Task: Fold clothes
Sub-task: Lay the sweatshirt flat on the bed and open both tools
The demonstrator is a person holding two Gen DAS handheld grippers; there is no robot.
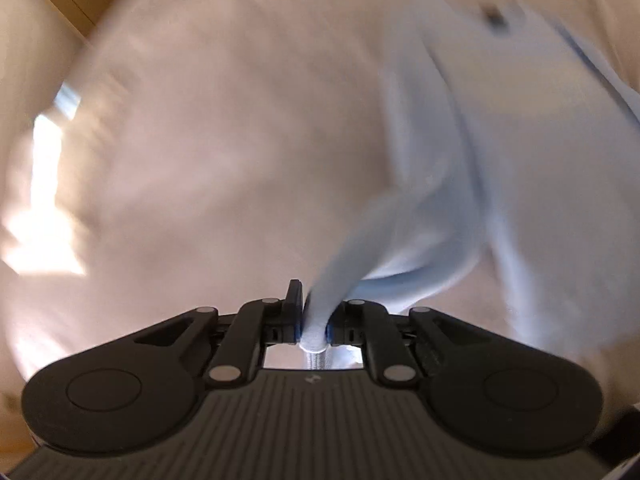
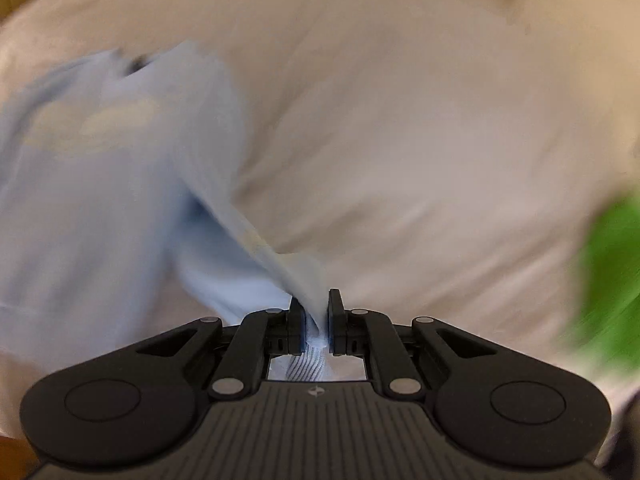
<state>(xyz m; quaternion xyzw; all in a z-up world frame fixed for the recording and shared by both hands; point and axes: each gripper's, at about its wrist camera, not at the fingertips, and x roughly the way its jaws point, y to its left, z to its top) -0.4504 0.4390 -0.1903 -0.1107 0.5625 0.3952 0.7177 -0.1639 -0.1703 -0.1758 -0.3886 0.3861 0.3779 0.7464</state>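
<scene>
Each tool, left [image 1: 313,322] and right [image 2: 316,326], is clamped on a bunched ribbed edge of the pale blue garment [image 1: 440,184], probably so both corners can be lifted together for a fold. Ahead of them it trails onto the cream sheet [image 1: 208,140]; its dark tag [image 1: 494,16] beyond is too blurred to read.

Both fisheye views were softly and warmly lit. Heavy motion blur was recorded across the pale sheet [image 1: 200,160] and light blue garment [image 1: 432,168]. A blown-out sunlit patch [image 1: 40,208] was noted at the left. Only the near gripper bodies were rendered sharp. Edges were curved and vignetted.
</scene>
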